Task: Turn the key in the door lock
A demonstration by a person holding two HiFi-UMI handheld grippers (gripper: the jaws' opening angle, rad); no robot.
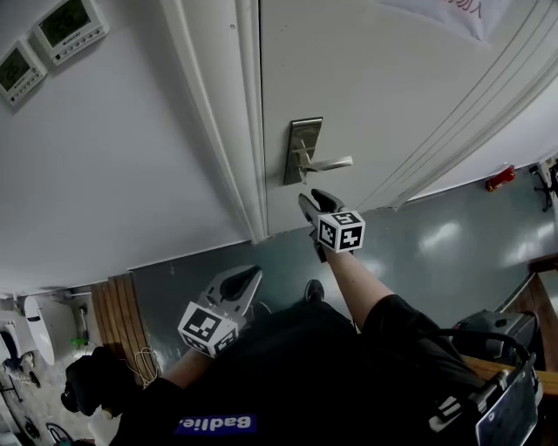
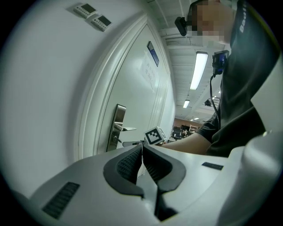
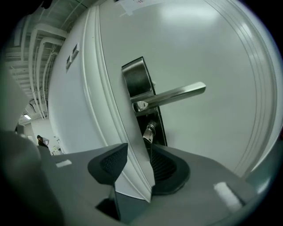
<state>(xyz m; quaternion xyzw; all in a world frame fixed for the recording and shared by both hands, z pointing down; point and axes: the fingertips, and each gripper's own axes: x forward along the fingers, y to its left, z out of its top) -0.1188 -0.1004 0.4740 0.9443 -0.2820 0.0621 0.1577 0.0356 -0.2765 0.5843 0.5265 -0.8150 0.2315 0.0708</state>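
Door (image 1: 375,78): white, standing beside its moulded frame (image 1: 222,131); a metal lock plate (image 3: 138,78) is sitting near the door's edge; a lever handle (image 3: 177,95) is projecting from the plate.
Key (image 3: 149,132): is sitting in the keyhole just below the lever, its head sticking out from the plate.
Right gripper (image 3: 139,150): is hovering just short of the key; its jaws are standing partly apart and gripping nothing; the key is showing just past one pad's tip.
Left gripper (image 2: 142,149): is hanging low, well apart from the door; its jaws are pressing together, empty.
Wall panels (image 1: 70,26): two, with small screens, are sitting on the wall beside the frame.
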